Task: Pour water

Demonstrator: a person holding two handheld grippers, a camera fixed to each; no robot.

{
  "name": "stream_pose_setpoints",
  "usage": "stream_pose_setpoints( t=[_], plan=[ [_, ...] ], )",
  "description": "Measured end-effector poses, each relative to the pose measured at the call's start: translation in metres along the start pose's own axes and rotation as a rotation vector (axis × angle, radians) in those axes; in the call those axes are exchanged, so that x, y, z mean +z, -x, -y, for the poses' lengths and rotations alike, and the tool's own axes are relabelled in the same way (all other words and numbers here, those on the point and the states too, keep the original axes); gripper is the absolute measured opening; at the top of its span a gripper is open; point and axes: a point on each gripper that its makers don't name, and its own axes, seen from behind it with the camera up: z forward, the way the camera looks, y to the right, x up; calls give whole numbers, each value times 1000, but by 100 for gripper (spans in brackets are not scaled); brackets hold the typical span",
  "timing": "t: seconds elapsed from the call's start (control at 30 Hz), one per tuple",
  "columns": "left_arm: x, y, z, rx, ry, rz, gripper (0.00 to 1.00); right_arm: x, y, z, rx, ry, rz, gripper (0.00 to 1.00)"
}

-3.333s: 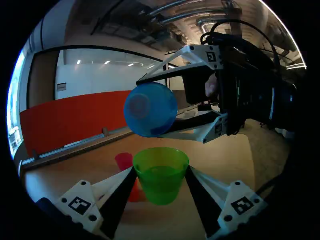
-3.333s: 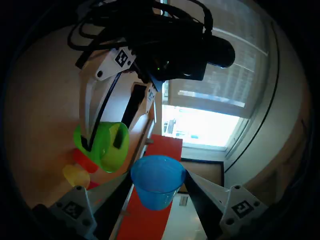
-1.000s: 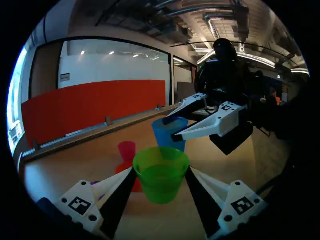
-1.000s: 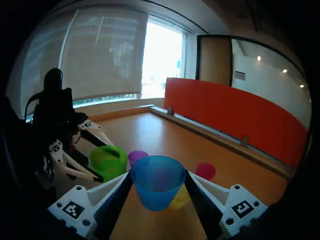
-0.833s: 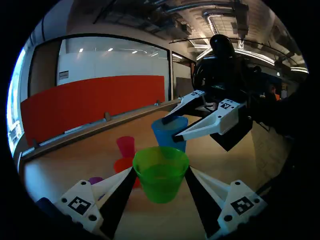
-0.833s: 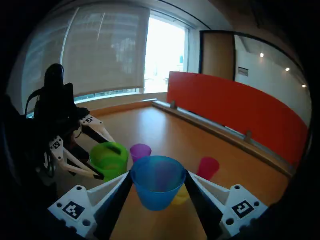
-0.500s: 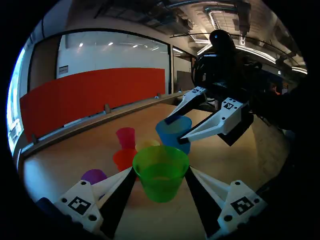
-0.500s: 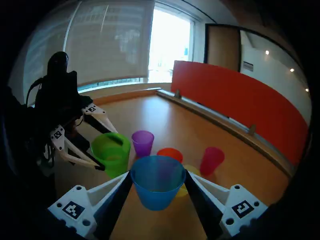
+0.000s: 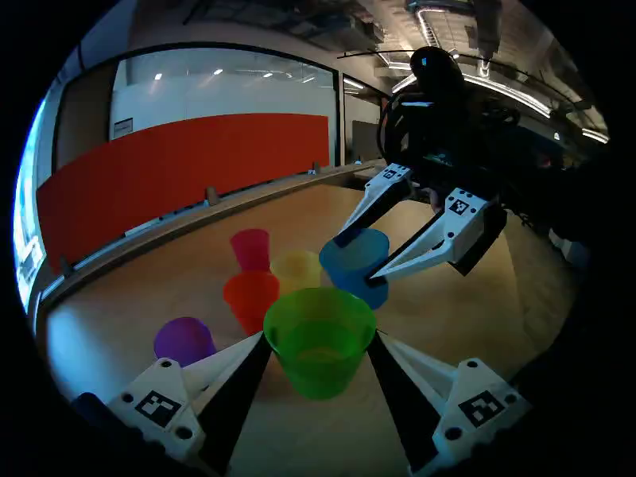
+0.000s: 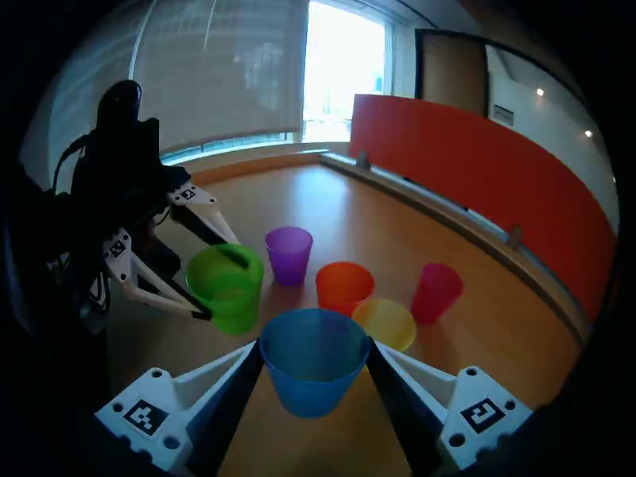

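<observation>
Your left gripper [image 9: 318, 343] is closed on the green cup [image 9: 319, 364], which seems to hold water. Your right gripper [image 10: 314, 350] is closed on the upright blue cup [image 10: 314, 380]. Both hang near the yellow cup [image 10: 384, 322] on the bench [image 10: 334, 215], so a bump could spill.

On the counter [image 10: 342, 199]: front cup [image 10: 384, 322], middle cup [image 10: 344, 286] behind it, far-left cup [image 10: 288, 253], right cup [image 10: 436, 292]. Left of them the left-held cup [image 10: 226, 290]; nearest, the right-held cup [image 10: 314, 362].

Green cup [image 9: 319, 342], blue cup [image 10: 314, 362]
</observation>
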Motion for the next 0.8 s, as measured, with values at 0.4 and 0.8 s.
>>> stream_pose_setpoints(
  t=[0.4, 0.8],
  plan=[
    [13, 24, 7, -30, -1, 57, 85, 14, 32, 3, -8, -17, 62, 93],
    [16, 40, 14, -35, -9, 95, 85, 20, 48, 4, 3, -29, 83, 93]
  ],
)
